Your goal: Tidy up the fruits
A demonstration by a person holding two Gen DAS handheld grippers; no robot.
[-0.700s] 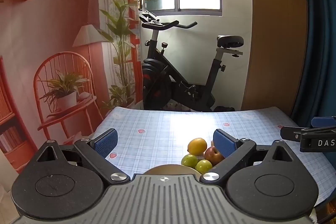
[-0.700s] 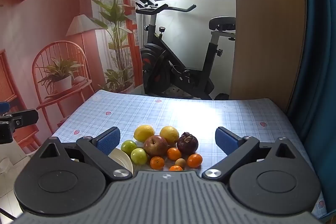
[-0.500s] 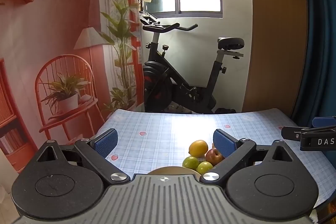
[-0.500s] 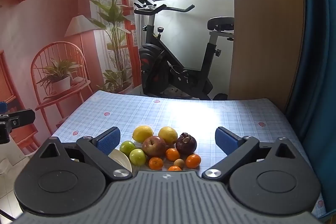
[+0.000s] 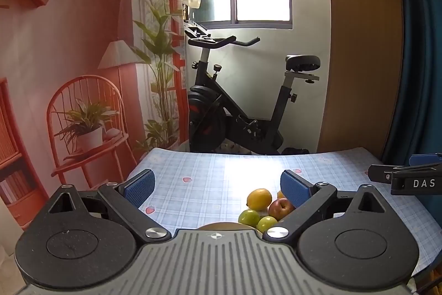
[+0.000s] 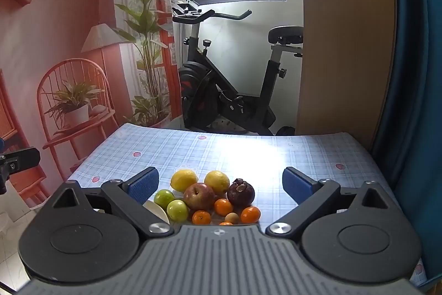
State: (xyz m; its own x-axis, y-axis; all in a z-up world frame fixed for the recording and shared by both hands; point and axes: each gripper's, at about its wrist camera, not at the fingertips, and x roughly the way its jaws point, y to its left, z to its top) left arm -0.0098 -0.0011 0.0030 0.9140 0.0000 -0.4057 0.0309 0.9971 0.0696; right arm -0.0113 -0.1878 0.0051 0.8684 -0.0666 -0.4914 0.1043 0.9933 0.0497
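A heap of fruit lies on the blue checked tablecloth: two lemons, a red apple, a dark mangosteen, two green fruits and several small oranges. My right gripper is open and empty, held above and just behind the heap. My left gripper is open and empty, to the left of the heap; a lemon, the apple and the green fruits show near its right finger. A round plate rim shows below them.
A white plate edge sits left of the heap in the right wrist view. An exercise bike stands past the table's far edge. A blue curtain hangs on the right. The right gripper's finger shows at the left wrist view's right edge.
Both cameras have tilted up slightly, so the fruit sits lower in each view. Both grippers stay open and nothing was picked up.
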